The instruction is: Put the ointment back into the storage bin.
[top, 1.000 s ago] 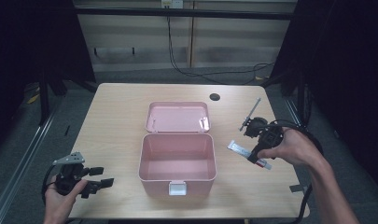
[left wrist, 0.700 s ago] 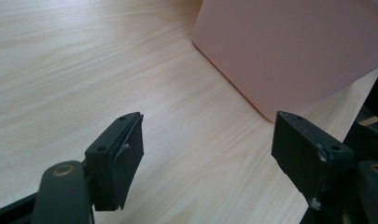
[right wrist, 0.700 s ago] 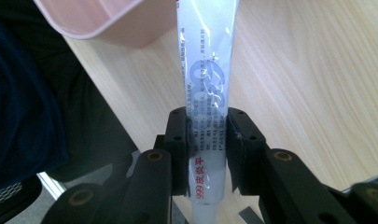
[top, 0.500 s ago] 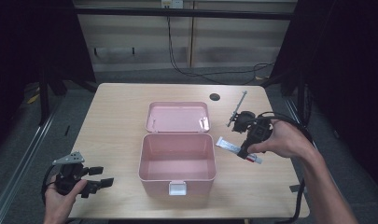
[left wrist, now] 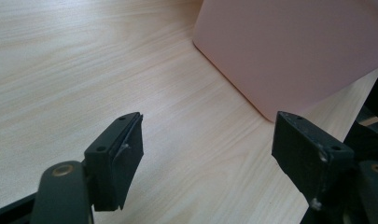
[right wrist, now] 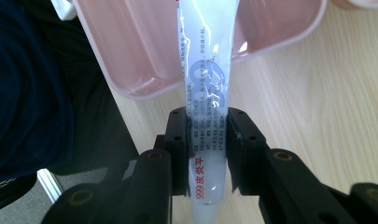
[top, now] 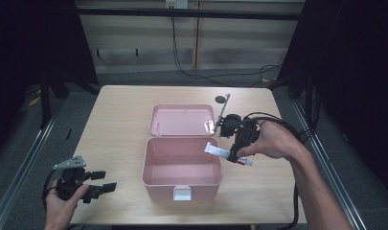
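A pink box (top: 182,163) stands open at the table's middle, its lid (top: 182,120) laid flat behind it. My right gripper (top: 233,155) is shut on a white ointment tube (top: 220,152), held just above the box's right rim with its tail over the inside. In the right gripper view the white tube (right wrist: 207,79) runs up between the jaws of my right gripper (right wrist: 209,149) toward the box (right wrist: 144,51). My left gripper (top: 101,184) is open near the table's front left corner, holding nothing. In the left gripper view my left gripper (left wrist: 210,154) faces the box's side wall (left wrist: 289,51).
A small dark round spot (top: 221,99) lies on the table behind the lid. Black cables (top: 287,127) trail from the right gripper past the table's right edge. Bare wood (top: 115,124) spreads left of the box.
My right gripper has carried the tube leftward, from the table's right side to the box's right rim. The left gripper has stayed still.
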Available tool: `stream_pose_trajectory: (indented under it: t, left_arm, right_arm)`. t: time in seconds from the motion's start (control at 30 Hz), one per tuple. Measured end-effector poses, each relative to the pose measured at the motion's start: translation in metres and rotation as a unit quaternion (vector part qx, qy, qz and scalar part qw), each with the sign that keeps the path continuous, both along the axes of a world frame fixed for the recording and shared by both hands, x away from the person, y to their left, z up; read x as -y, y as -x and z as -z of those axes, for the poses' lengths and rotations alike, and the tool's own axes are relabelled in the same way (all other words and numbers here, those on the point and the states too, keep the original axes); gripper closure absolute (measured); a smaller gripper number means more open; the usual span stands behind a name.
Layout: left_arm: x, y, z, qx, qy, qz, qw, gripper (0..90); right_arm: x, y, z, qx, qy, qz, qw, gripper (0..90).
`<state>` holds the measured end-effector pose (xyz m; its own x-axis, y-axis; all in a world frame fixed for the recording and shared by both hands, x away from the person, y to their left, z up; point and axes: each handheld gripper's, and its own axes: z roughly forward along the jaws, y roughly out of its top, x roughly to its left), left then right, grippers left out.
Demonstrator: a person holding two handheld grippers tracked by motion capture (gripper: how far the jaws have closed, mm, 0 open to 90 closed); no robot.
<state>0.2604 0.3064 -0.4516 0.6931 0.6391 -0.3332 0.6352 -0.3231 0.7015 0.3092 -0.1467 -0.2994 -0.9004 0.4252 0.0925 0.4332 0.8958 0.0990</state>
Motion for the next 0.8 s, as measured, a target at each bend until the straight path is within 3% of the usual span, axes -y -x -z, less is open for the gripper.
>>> stream_pose_trajectory:
  t: [0.23,0.8]
  left_arm:
    - [0.0,0.0,0.0,-0.001,0.002,0.0,1.0,24.7]
    - [-0.001,0.0,0.0,-0.003,0.004,0.0,1.0,22.3]
  right_arm:
    - [-0.016,-0.003,0.0,0.002,-0.005,-0.02,0.9998,72.1]
    - [-0.056,-0.008,0.018,-0.003,-0.013,-0.069,0.9975,72.1]
